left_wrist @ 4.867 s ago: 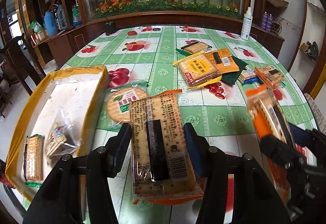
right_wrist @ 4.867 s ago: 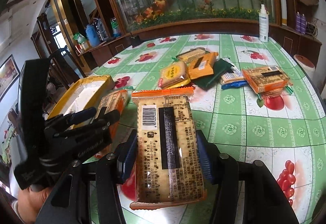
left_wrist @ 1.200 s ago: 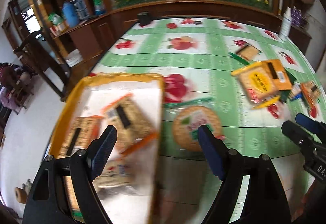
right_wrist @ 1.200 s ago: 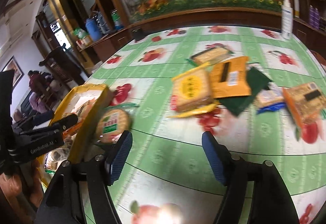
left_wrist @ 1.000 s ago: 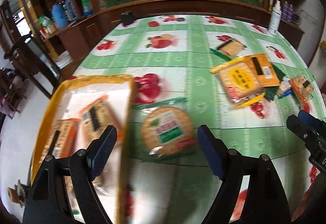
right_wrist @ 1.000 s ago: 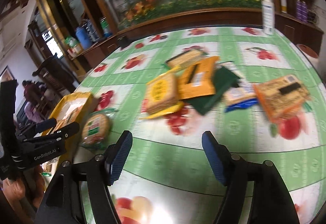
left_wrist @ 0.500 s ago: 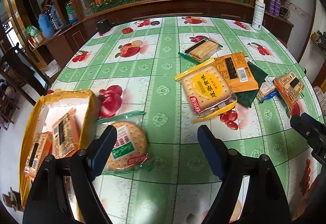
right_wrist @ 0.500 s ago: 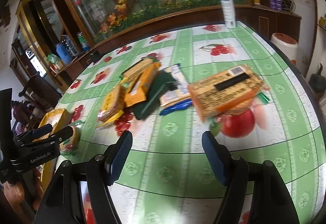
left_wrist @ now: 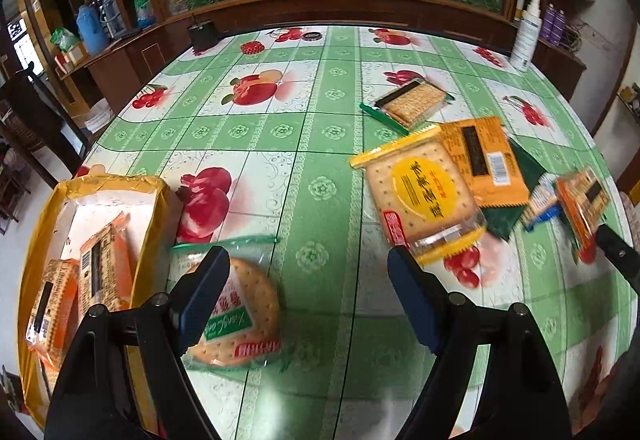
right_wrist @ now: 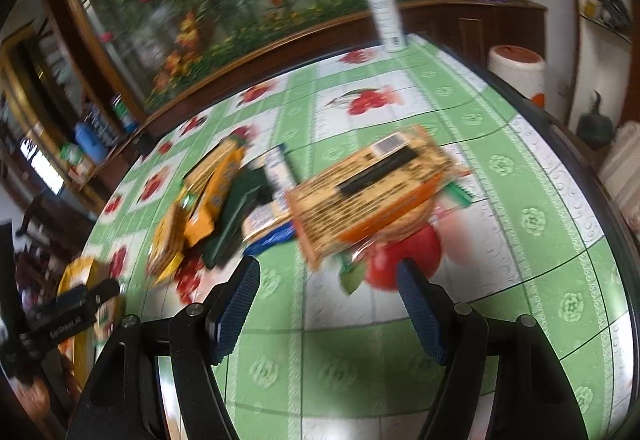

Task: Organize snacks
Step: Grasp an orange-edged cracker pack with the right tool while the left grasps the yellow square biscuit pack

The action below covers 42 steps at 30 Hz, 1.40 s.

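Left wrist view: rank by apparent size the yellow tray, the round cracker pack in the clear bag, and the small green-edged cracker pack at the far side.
1. Yellow tray, largest.
2. Round cracker pack.
3. Green-edged cracker pack, smallest, though it lies farthest from the camera, so its true size is unsure.

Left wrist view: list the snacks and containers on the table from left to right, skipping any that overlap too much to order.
yellow tray → round cracker pack → yellow-label cracker pack → orange packet → orange cracker pack

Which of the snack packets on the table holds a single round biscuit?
The clear packet with the round biscuit, lying beside the yellow tray under the left tool. The other packets hold square or rectangular crackers.
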{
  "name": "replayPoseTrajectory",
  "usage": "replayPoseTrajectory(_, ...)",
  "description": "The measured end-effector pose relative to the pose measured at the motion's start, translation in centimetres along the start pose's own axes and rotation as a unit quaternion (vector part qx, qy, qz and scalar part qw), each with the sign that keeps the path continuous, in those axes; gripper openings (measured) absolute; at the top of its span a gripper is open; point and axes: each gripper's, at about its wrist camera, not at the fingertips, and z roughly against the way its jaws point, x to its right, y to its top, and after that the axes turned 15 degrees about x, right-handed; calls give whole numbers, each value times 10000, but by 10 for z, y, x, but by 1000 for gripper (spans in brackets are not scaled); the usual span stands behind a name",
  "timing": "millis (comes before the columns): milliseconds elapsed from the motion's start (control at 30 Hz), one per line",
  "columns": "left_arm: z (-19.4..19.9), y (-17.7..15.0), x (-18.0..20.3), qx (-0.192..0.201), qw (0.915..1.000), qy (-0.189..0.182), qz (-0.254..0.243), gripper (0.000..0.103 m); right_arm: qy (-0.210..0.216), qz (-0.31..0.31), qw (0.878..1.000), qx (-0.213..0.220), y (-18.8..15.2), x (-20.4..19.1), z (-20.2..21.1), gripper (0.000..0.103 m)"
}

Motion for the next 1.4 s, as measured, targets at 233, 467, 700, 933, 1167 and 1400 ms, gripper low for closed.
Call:
replayPoseTrajectory(233,-26,17,8,-69,9993,3,366,82,-348,-505,9981,104,19,11,-22,79)
replayPoseTrajectory(467,-56,35,21,-199,9981,-41,582,81,-633,-460,9969,91,35,3,-54,83)
replayPoseTrajectory(700,-68,42,29,-27,9988,-14,493,83,-803,232,9965,43,40,-1,-73,81)
replayPoseTrajectory(933,-61,42,15,106,9976,-305,613,82,-741,550,9957,2,39,11,-65,79)
replayPoseTrajectory(1167,-67,40,27,111,9980,-398,489,83,-864,348,9956,-37,48,18,-75,79)
replayPoseTrajectory(1400,-55,34,24,141,9973,-633,353,83,-807,541,9953,-24,42,16,-72,74)
